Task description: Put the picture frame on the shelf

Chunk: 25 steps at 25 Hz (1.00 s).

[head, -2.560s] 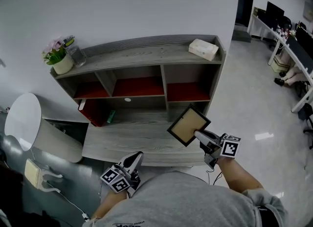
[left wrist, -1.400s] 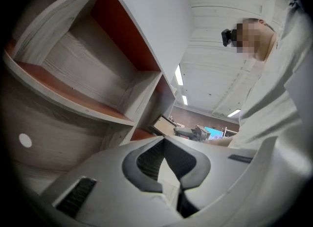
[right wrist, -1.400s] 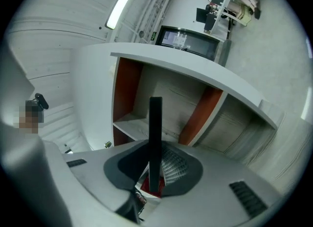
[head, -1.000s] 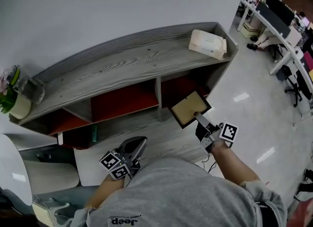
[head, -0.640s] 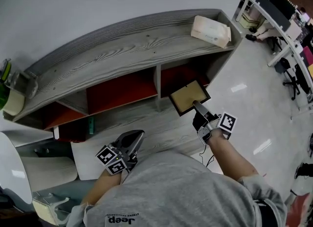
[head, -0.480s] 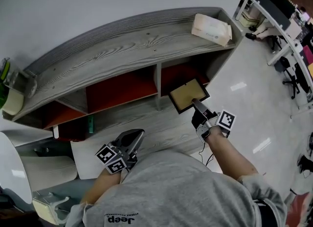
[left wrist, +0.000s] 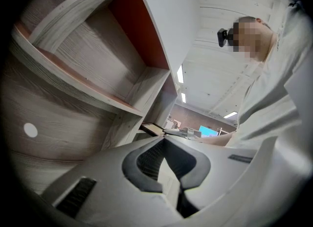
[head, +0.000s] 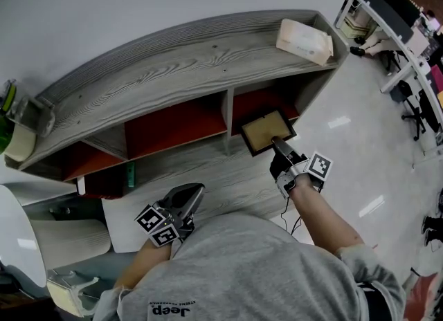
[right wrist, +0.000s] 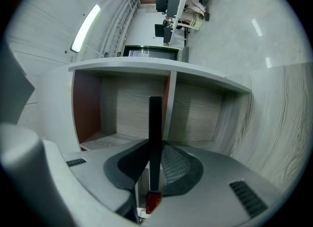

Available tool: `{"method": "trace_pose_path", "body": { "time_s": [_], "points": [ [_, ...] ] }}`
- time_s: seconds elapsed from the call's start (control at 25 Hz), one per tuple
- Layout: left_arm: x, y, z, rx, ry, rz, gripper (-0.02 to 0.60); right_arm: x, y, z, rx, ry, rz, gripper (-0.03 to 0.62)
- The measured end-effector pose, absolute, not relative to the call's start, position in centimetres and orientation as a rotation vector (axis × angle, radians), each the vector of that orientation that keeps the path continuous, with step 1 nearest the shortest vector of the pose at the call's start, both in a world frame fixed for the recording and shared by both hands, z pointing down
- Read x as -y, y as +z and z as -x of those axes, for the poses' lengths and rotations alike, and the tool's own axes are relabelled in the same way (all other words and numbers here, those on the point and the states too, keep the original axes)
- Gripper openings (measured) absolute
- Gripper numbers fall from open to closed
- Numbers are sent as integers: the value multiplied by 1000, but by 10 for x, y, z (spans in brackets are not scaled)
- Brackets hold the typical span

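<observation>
The picture frame [head: 266, 133], black-edged with a tan face, hangs in front of the right-hand compartment of the grey wooden shelf [head: 173, 70]. My right gripper [head: 279, 149] is shut on the frame's near edge. In the right gripper view the frame [right wrist: 155, 118] shows edge-on as a black bar upright between the pads [right wrist: 179, 164], with the shelf's compartments [right wrist: 205, 113] straight ahead. My left gripper [head: 194, 191] hangs low in front of the shelf's bottom board, shut on nothing; its tips meet in the left gripper view [left wrist: 164, 139].
A tissue pack [head: 304, 41] lies on the shelf top at the right end. A potted plant [head: 10, 130] and a glass [head: 33, 115] stand at the left end. A green item [head: 129, 173] sits in a lower left compartment. Office desks [head: 408, 29] stand far right.
My right gripper has carried the frame forward, closer to the mouth of the right-hand compartment. The left gripper has stayed where it was.
</observation>
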State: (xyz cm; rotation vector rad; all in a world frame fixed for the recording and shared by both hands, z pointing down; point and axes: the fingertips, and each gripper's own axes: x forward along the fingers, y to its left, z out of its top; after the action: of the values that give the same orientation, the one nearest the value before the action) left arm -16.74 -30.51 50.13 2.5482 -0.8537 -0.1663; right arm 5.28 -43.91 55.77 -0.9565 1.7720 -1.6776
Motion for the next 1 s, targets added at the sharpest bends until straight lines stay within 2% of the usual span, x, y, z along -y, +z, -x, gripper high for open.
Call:
{"method": "trace_pose_path", "body": {
  "time_s": [1.0],
  "points": [
    [304,501,175,874,-182,-2536,8,457,563,-31,-1645,-1783,951,94]
  ]
}}
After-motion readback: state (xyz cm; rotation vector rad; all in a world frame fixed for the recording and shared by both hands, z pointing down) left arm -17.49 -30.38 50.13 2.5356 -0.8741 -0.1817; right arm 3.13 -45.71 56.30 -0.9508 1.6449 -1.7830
